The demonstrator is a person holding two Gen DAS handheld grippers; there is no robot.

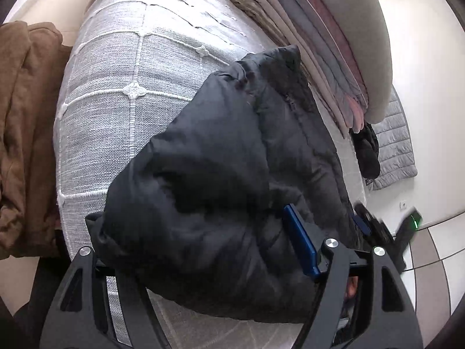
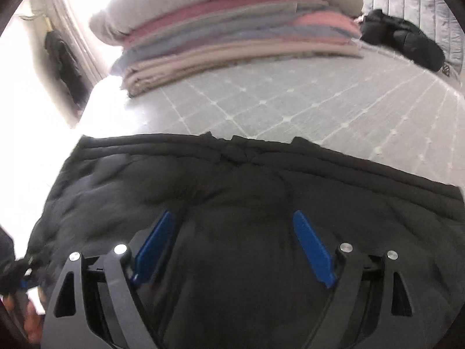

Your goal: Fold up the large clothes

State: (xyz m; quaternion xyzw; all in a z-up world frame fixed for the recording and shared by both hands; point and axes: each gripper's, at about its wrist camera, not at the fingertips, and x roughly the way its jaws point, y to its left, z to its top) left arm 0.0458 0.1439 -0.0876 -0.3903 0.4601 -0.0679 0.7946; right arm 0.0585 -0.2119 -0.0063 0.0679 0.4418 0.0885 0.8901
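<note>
Left wrist view: the black puffer jacket (image 1: 232,180) lies bunched on the grey bedspread (image 1: 130,72), reaching from the near edge toward the stack of folded blankets (image 1: 319,43) at far right. The left gripper (image 1: 200,241) stands wide; its right blue finger (image 1: 300,241) shows against the jacket, the left one is buried under the padding, so I cannot tell whether it grips. Bare bedspread stretches left and far of the jacket. A brown garment (image 1: 26,131) hangs beyond the bed's left edge.

Right wrist view, blurred: the right gripper (image 2: 234,244) is spread wide above the jacket (image 2: 247,180), whose straight far edge crosses the bedspread (image 2: 319,104). Open bedspread separates it from the blankets (image 2: 232,29). A second dark garment (image 2: 404,37) lies far right.
</note>
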